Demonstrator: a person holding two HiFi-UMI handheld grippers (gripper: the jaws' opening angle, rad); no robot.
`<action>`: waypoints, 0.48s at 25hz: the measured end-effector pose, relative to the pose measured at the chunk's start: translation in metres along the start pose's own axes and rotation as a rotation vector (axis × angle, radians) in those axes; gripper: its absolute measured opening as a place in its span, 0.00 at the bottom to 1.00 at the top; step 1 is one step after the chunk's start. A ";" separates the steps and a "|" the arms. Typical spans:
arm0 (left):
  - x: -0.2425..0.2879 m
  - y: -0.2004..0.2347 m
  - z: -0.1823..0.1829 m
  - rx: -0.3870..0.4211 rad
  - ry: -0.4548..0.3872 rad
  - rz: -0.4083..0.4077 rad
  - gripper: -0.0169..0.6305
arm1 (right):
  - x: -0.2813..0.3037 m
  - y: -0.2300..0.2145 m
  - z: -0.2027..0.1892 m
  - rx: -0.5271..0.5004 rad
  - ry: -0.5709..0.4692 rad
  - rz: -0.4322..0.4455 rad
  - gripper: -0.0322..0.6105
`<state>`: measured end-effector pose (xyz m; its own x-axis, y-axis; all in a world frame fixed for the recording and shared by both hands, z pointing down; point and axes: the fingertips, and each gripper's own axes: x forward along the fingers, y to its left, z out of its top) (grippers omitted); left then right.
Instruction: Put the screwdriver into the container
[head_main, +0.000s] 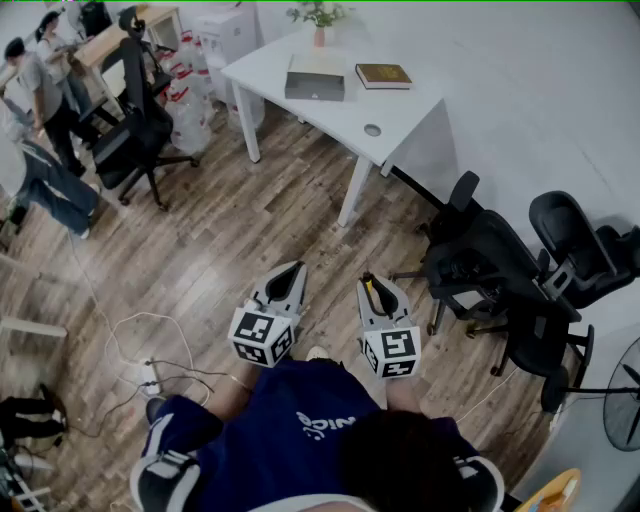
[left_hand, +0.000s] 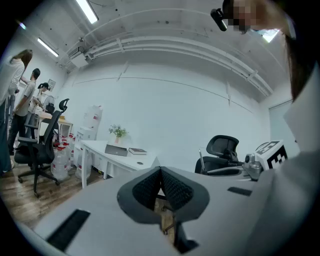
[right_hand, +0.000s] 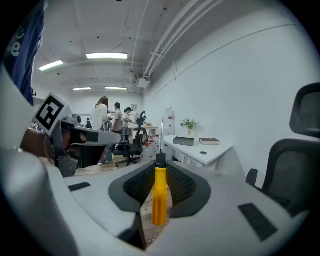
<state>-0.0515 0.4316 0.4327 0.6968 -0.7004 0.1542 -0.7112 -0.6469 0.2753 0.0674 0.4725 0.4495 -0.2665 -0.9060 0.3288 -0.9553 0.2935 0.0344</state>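
Holds the screwdriver (right_hand: 159, 196) by its yellow handle in the right hand-held gripper (right_hand: 160, 176), low in the centre of the right gripper view, with the metal shaft pointing forward. Shows the left hand-held gripper (left_hand: 161, 184) with jaws pressed together and nothing between them. Finds no container in any view, only a white worktop (head_main: 330, 112) at the upper middle of the head view, well apart. Seems done with the pick-up. Has yet to reach the container and release the screwdriver inside.
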 end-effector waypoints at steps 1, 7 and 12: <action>-0.001 -0.001 -0.002 -0.004 0.002 0.002 0.05 | -0.002 -0.003 -0.001 0.007 -0.002 -0.009 0.19; 0.006 -0.001 -0.009 -0.014 0.006 0.030 0.05 | -0.006 -0.026 -0.004 0.045 -0.015 -0.046 0.19; 0.012 -0.005 -0.013 0.001 0.002 0.045 0.05 | -0.010 -0.040 -0.014 0.086 -0.015 -0.049 0.19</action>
<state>-0.0387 0.4301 0.4454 0.6645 -0.7280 0.1686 -0.7418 -0.6152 0.2671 0.1100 0.4738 0.4578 -0.2208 -0.9230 0.3150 -0.9745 0.2223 -0.0317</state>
